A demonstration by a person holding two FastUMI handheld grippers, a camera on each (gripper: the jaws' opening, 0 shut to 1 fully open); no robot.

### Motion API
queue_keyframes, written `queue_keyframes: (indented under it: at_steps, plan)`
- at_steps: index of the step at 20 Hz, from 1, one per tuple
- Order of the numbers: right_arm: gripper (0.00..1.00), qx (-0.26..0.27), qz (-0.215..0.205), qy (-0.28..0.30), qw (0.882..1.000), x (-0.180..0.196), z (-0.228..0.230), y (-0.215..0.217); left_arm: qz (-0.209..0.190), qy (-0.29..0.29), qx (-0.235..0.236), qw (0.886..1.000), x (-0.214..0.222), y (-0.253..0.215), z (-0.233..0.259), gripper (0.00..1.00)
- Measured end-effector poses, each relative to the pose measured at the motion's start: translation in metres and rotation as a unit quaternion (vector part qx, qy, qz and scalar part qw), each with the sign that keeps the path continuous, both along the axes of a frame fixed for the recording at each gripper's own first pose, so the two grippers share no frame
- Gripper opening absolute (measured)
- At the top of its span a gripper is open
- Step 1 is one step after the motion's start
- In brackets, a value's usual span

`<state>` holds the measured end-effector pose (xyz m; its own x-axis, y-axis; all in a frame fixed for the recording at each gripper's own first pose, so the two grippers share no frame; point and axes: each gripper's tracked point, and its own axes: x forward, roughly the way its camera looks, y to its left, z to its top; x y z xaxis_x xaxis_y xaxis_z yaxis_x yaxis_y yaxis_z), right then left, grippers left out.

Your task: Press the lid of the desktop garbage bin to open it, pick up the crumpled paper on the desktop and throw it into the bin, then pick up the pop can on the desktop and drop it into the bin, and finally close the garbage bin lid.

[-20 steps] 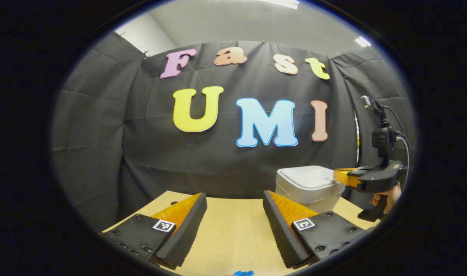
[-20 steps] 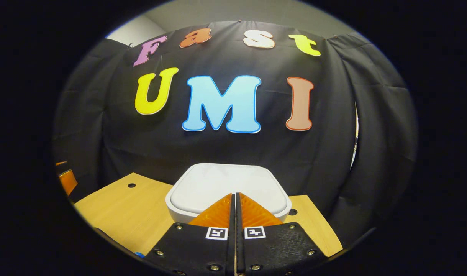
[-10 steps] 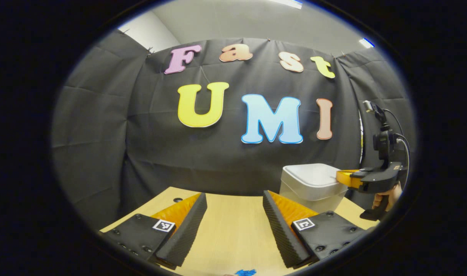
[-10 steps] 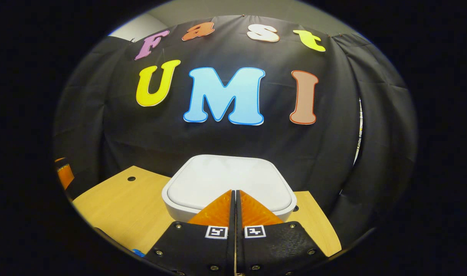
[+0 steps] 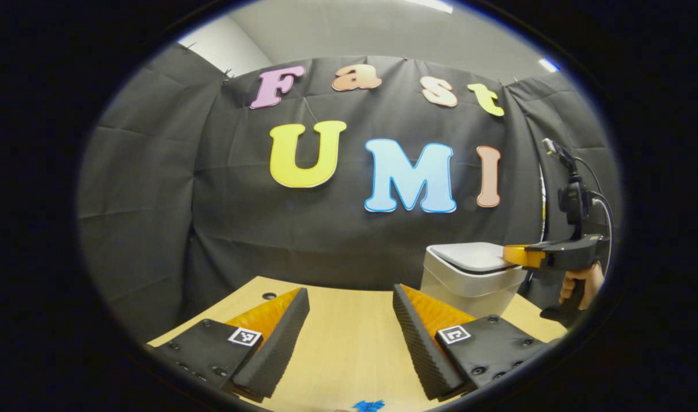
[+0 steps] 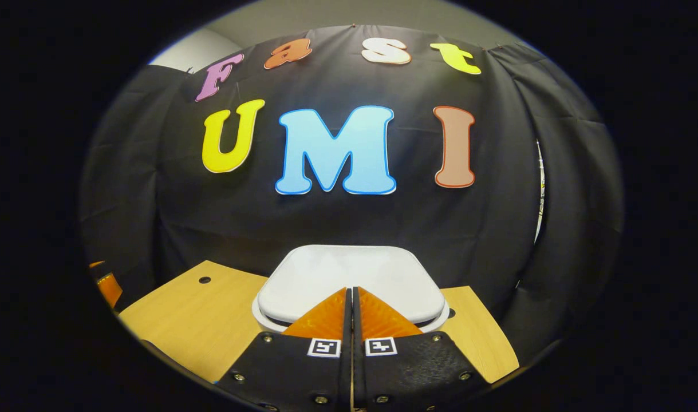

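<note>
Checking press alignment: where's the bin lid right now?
Right gripper view: lid sits centre, directly beyond the shut right gripper, on the bin at the table's far edge.

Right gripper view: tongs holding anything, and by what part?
Nothing held. The right tongs are shut on themselves, tips over the near edge of the bin lid. The left tongs are open above the table.

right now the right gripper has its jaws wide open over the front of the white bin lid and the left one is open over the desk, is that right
Not quite. The right gripper has its jaws shut together, not wide open, as the right gripper view shows. The rest holds: its tip is at the front of the white bin lid, and the left gripper is open over the desk.
</note>
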<state>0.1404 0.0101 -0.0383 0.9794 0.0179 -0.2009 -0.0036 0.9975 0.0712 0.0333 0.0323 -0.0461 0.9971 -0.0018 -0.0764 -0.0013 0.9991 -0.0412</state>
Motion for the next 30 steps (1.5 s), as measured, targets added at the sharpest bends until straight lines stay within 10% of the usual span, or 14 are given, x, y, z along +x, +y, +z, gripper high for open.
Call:
queue_keyframes:
  at_steps: [17,30]
  plan:
    - [0.01,-0.023,0.004,-0.089,0.996,-0.052,0.059,0.002,0.0,0.083,-0.035,0.996,-0.027,0.003,-0.084,0.96]
    - [0.11,-0.042,0.016,-0.084,0.995,-0.105,0.04,0.014,-0.056,0.252,-0.018,0.966,-0.055,-0.037,-0.234,0.96]
